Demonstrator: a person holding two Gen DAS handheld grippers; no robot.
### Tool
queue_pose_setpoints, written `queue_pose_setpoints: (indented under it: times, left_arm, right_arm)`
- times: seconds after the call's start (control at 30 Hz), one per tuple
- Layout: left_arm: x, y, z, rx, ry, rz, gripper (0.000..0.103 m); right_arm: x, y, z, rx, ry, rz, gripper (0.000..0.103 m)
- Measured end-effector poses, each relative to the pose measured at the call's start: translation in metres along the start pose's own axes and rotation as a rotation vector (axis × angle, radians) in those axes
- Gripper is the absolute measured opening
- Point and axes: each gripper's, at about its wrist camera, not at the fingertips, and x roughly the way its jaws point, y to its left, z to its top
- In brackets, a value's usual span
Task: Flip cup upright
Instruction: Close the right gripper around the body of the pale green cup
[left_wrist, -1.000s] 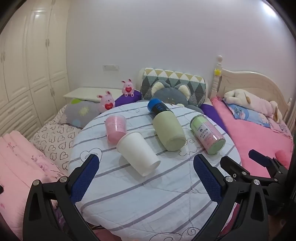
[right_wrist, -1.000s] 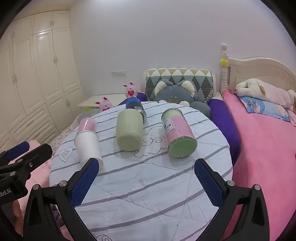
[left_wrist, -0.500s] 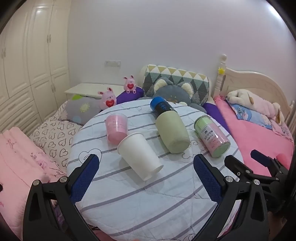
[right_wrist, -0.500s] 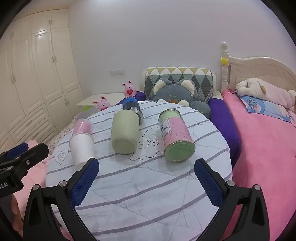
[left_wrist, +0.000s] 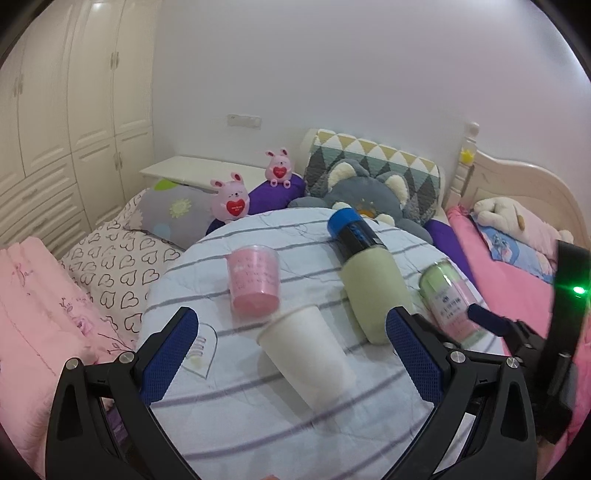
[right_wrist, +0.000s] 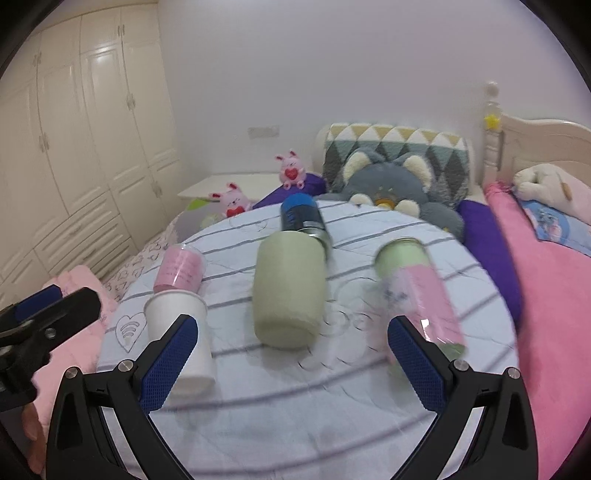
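Several containers lie on their sides on a round table with a striped white cloth (left_wrist: 258, 424). A white paper cup (left_wrist: 306, 354) lies between the open fingers of my left gripper (left_wrist: 291, 354), untouched; it also shows in the right wrist view (right_wrist: 181, 339). A pink cup (left_wrist: 253, 280) lies just behind it. A pale green bottle with a blue cap (right_wrist: 291, 284) lies ahead of my open, empty right gripper (right_wrist: 291, 362). A pink and green can (right_wrist: 421, 295) lies to its right.
Beds with pink covers flank the table on both sides (left_wrist: 535, 295). Pillows and plush toys (left_wrist: 369, 188) line its far edge. White wardrobes (right_wrist: 74, 147) stand at the left. Each gripper shows at the edge of the other's view.
Both grippers have moved forward toward the table. The white cup now lies between my left fingers; the green bottle is closer to my right gripper. Nothing was grasped.
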Motion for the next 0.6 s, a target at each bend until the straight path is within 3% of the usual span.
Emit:
queue_pose_setpoints:
  times: [0.27,0.6]
  left_arm:
    - [0.035,0.003,0.007,0.012,0.055,-0.017,0.103]
    - [0.068,0.004,0.011,0.029,0.114,0.006,0.103]
  right_arm:
    - [0.064,0.003,0.012,0.040,0.127,0.030,0.103]
    - [0.088,0.007,0.012,0.030,0.202,-0.021,0.103]
